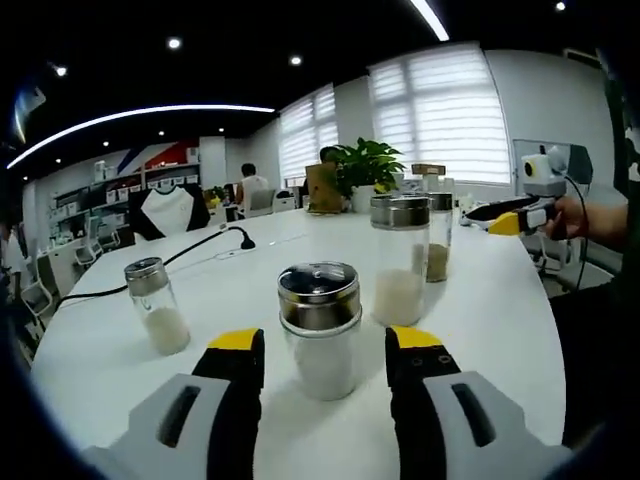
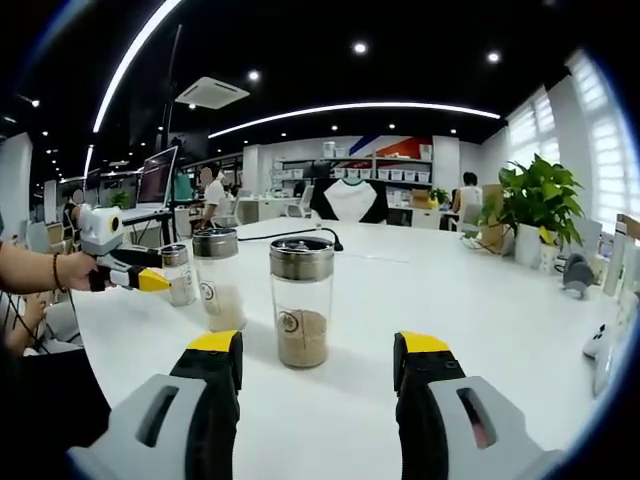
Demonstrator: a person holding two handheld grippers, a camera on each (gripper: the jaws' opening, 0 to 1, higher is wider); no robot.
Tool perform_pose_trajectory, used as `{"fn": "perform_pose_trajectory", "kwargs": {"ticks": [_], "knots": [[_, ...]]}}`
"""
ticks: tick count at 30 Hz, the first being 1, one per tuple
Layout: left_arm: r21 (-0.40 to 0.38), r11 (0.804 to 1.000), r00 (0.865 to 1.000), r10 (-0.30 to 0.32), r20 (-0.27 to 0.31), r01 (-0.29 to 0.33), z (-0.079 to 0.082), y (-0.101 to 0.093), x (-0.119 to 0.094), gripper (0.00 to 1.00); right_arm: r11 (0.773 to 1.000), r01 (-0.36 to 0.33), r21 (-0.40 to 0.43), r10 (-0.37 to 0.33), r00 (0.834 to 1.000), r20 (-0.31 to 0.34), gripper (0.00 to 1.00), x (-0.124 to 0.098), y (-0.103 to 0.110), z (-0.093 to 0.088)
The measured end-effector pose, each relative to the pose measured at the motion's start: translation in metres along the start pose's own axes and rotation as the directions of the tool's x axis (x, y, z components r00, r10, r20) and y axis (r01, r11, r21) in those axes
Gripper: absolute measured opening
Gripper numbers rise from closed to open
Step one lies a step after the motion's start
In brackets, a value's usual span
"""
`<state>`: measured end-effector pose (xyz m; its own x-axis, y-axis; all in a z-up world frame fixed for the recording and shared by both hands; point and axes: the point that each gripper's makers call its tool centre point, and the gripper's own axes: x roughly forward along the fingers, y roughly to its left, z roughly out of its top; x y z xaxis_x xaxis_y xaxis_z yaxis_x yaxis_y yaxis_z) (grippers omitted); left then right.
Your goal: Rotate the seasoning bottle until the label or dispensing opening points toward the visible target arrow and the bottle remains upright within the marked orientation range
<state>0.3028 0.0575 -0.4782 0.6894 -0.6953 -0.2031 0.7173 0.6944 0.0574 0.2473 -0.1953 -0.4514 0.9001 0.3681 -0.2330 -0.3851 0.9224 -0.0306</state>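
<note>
A short glass seasoning bottle (image 1: 320, 325) with a metal lid and white contents stands upright on the white table (image 1: 500, 310). It sits in the gap of my left gripper (image 1: 325, 340), whose yellow-tipped jaws are open on either side without touching it. My right gripper (image 2: 320, 343) is open too, and a bottle of brown seasoning (image 2: 302, 300) stands upright just beyond its tips, in line with the gap. In the left gripper view the right gripper (image 1: 520, 218) shows at the far right in a hand. In the right gripper view the left gripper (image 2: 125, 272) shows at the left.
A small bottle (image 1: 155, 303) stands to the left; a tall bottle of white grains (image 1: 400, 260) and a brown-filled one (image 1: 438, 235) stand behind. A black cable (image 1: 170, 262) crosses the far table. A potted plant (image 1: 365, 170) stands at the back edge.
</note>
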Motion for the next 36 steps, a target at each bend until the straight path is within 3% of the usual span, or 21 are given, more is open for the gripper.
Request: {"fn": "perform_pose_trajectory", "kwargs": {"ticks": [3,6,9,10,12,13,14,16,18,25,30,36], "knots": [[0.014,0.997,0.996,0.08,-0.046,-0.08,-0.004,0.004,-0.004,0.53,1.0,0.001,-0.003,-0.001,1.0,0.0,0.61,-0.001,0.0,0.0],[-0.054,0.991,0.992,0.125,0.006,-0.124,0.005,0.004,-0.004,0.56,1.0,0.002,0.002,-0.002,1.0,-0.003,0.61,-0.001,0.0,-0.001],[-0.043,0.981,0.982,0.187,-0.014,-0.187,0.005,0.007,-0.006,0.56,1.0,0.004,0.0,-0.004,1.0,-0.003,0.61,-0.001,0.0,-0.001],[-0.065,0.971,0.973,0.23,-0.011,-0.23,0.007,0.009,-0.007,0.56,1.0,0.002,-0.001,-0.002,1.0,-0.003,0.61,-0.001,0.001,0.0],[-0.093,0.961,0.965,0.261,0.002,-0.26,0.011,0.005,-0.007,0.56,1.0,0.0,-0.001,0.0,1.0,-0.002,0.61,0.0,0.001,0.0],[-0.117,0.947,0.953,0.303,0.001,-0.3,0.012,0.006,-0.009,0.57,1.0,-0.001,0.001,0.001,1.0,-0.001,0.61,0.0,0.002,0.0],[-0.114,0.935,0.942,0.335,-0.016,-0.335,0.009,0.005,-0.01,0.61,1.0,-0.002,0.002,0.002,1.0,-0.002,0.61,0.001,0.002,0.0],[-0.058,0.931,0.933,0.359,-0.025,-0.36,0.009,0.001,-0.01,0.66,1.0,-0.007,0.0,0.007,1.0,0.0,0.61,0.001,0.003,0.001],[-0.048,0.913,0.914,0.404,-0.022,-0.405,0.01,0.002,-0.012,0.62,1.0,-0.007,-0.003,0.007,1.0,0.0,0.61,0.001,0.003,0.001],[-0.081,0.877,0.88,0.474,-0.021,-0.474,0.013,0.009,-0.015,0.61,1.0,0.005,0.002,-0.005,1.0,0.004,0.61,-0.002,0.0,0.001],[-0.099,0.861,0.866,0.498,-0.035,-0.499,0.012,0.014,-0.013,0.6,1.0,0.007,0.003,-0.007,1.0,0.007,0.61,-0.003,0.0,0.004],[-0.13,0.856,0.865,0.5,-0.032,-0.5,0.01,0.014,-0.006,0.56,1.0,0.002,0.0,-0.002,1.0,0.008,0.61,-0.001,0.002,0.005]]}}
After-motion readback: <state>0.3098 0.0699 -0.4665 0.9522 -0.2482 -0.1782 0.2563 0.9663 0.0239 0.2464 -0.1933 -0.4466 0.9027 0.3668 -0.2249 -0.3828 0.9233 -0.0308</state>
